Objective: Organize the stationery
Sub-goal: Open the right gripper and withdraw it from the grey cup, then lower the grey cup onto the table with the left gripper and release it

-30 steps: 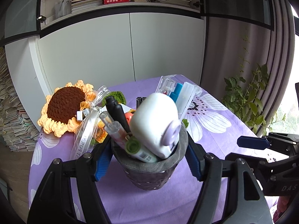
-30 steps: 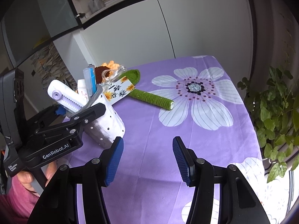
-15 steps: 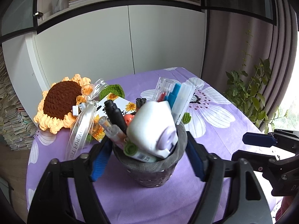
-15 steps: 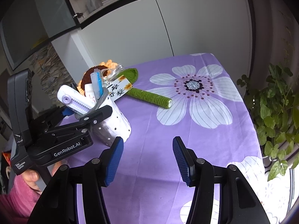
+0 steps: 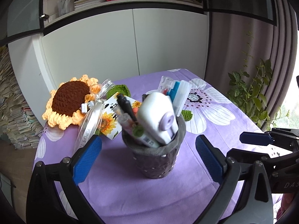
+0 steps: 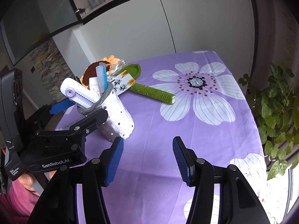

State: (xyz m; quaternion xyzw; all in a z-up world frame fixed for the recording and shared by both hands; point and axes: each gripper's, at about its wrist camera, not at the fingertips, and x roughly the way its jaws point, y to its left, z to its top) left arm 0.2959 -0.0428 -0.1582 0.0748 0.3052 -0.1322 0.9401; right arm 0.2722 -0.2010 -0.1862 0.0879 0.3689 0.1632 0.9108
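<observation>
Pen holder (image 5: 156,160), grey felt-like cup with pale dots, stands upright on the purple flowered tablecloth (image 5: 214,123), near its left edge as the right wrist view shows it. It is stuffed: white correction-tape dispenser (image 5: 158,117) with a lilac hub leaning out on top, black pen (image 5: 125,105), clear-barrel pens, a green-capped marker (image 5: 138,130), blue and translucent pen caps (image 5: 179,93) at the back. Left gripper (image 5: 148,158) straddles the cup: jaws have just been opening and now stand wide, cup between them but both blue pads clear of its wall, visible gap each side, so it is released, nothing gripped. In the right wrist view the cup (image 6: 119,117) looks white and tilted by the lens, the left gripper's black finger crosses in front of it, not pressing as far as I can tell. Right gripper (image 6: 147,158) hovers over bare cloth to the right of the cup, jaws parted about halfway, empty, touching nothing. Behind the cup: crocheted sunflower (image 5: 70,100) with ribbon and a sunflower card (image 5: 109,121), its green crocheted stem (image 6: 153,91) lying flat on the cloth. Person's pink sleeve (image 6: 16,201) at lower left of the right wrist view. White cabinet (image 5: 130,43) behind, houseplant (image 5: 250,95) to the right.
</observation>
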